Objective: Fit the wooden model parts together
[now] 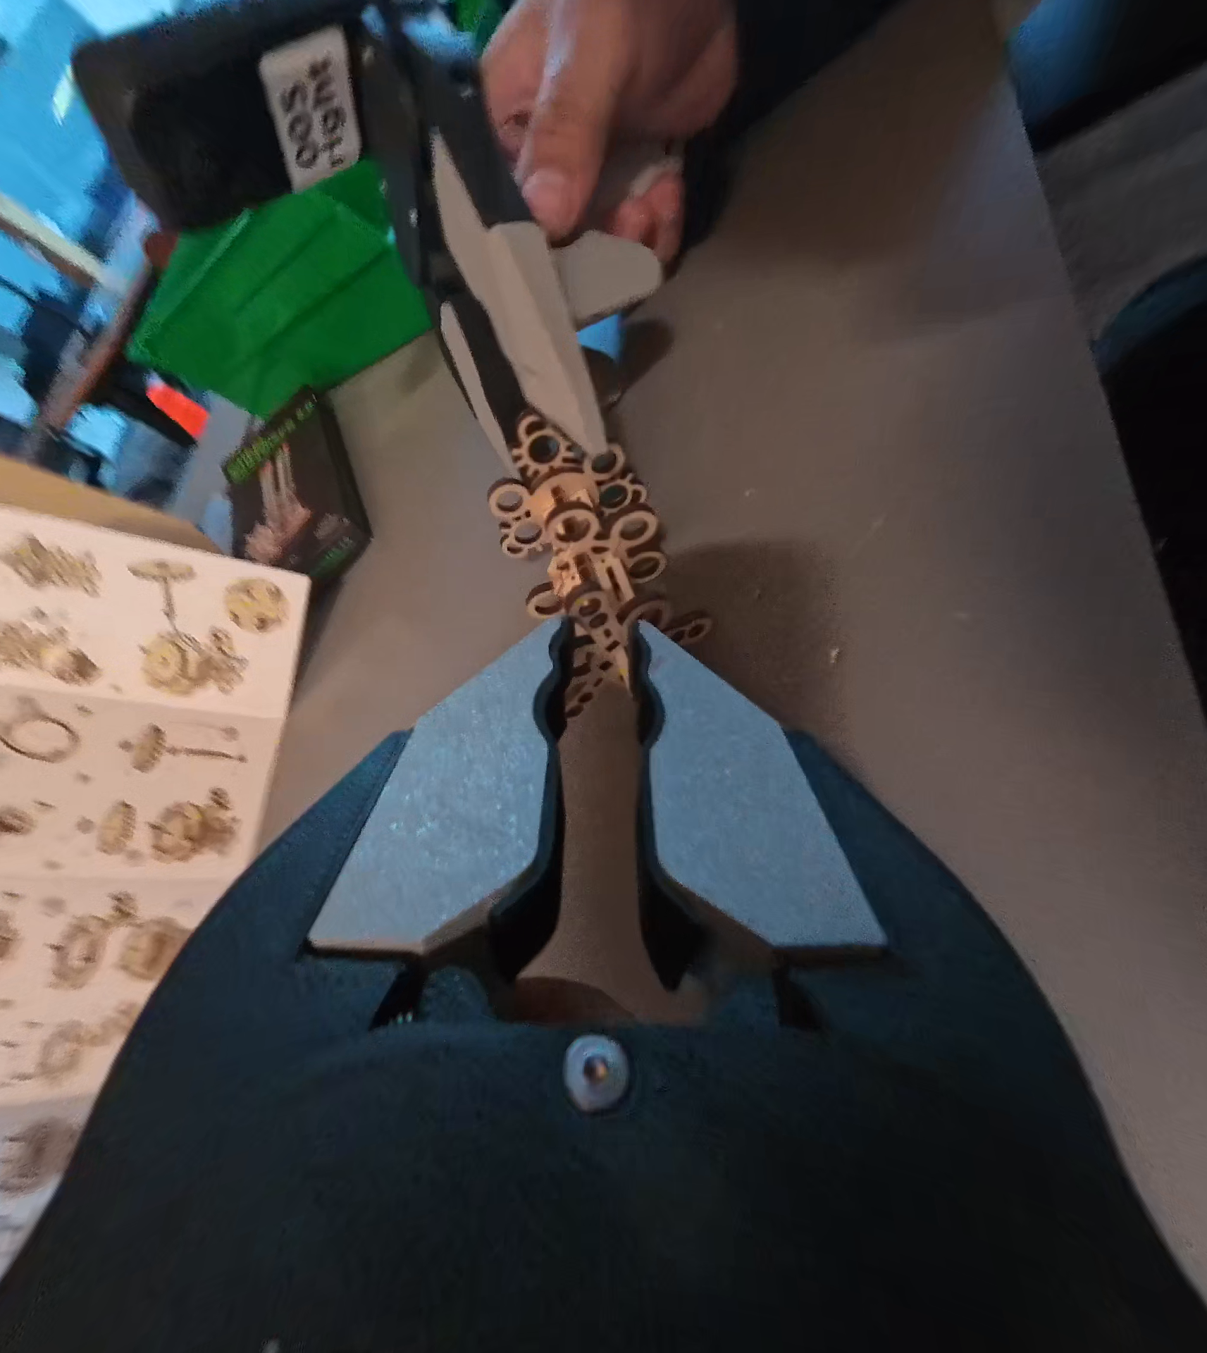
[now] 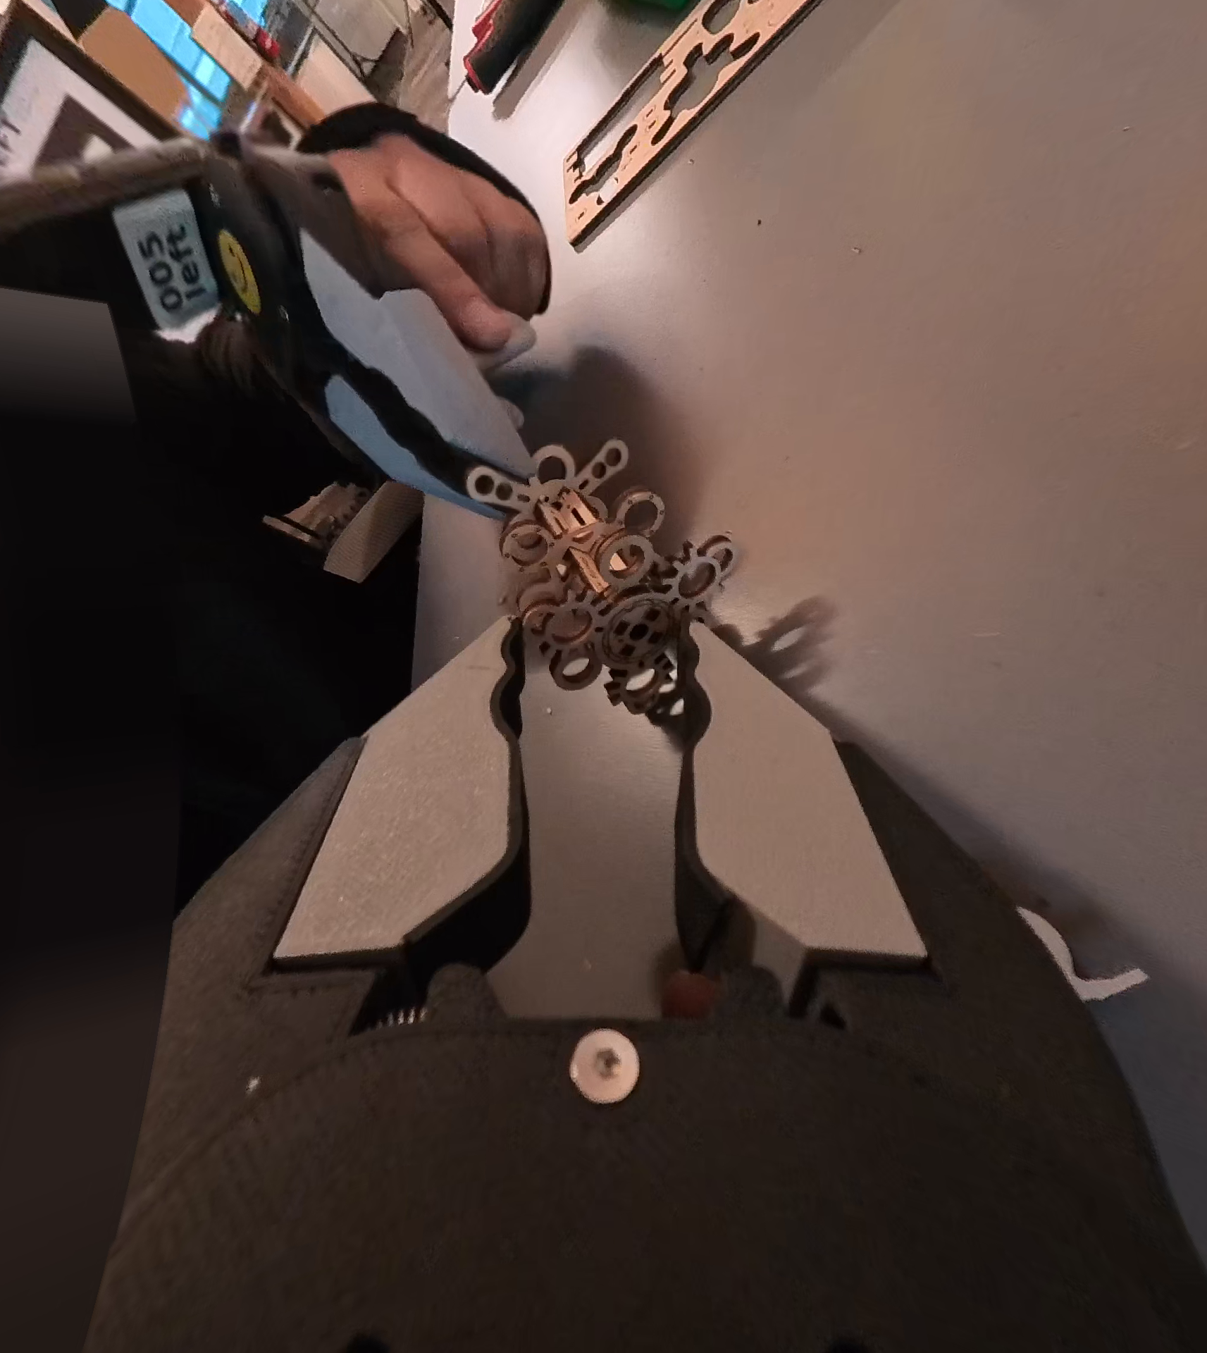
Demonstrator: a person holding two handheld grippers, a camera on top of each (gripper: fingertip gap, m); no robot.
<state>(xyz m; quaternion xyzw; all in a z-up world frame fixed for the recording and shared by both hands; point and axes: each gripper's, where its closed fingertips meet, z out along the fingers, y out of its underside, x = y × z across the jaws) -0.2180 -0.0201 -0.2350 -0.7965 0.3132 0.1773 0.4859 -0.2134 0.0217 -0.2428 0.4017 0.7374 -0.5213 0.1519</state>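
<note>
Between our two tools, above the grey tabletop (image 1: 878, 512), hangs the wooden model (image 1: 578, 542), a cluster of laser-cut rings and gears on a small central shaft. Our left tool (image 1: 604, 659) pinches a thin part at the near end of the model, its grey fingers (image 1: 468, 813) drawn close on the wood. From the left wrist view we also see the right tool (image 1: 556, 439) reaching in from above with its fingertips at the model's far rings, a hand (image 1: 585, 110) wrapped round its handle, an instruction sheet (image 1: 73, 732) with printed assembly pictures at the left, a dark product box (image 1: 300, 498) and green material (image 1: 278, 293) behind it. The right wrist view shows what that one hides: our right tool (image 2: 604, 644) stands wider, its tips bracketing the gear cluster (image 2: 607, 586) and seeming to hold it, while the left tool (image 2: 505, 490) grips a perforated strip, and a punched-out wooden sheet (image 2: 666, 110) lies farther off on the tabletop.
</note>
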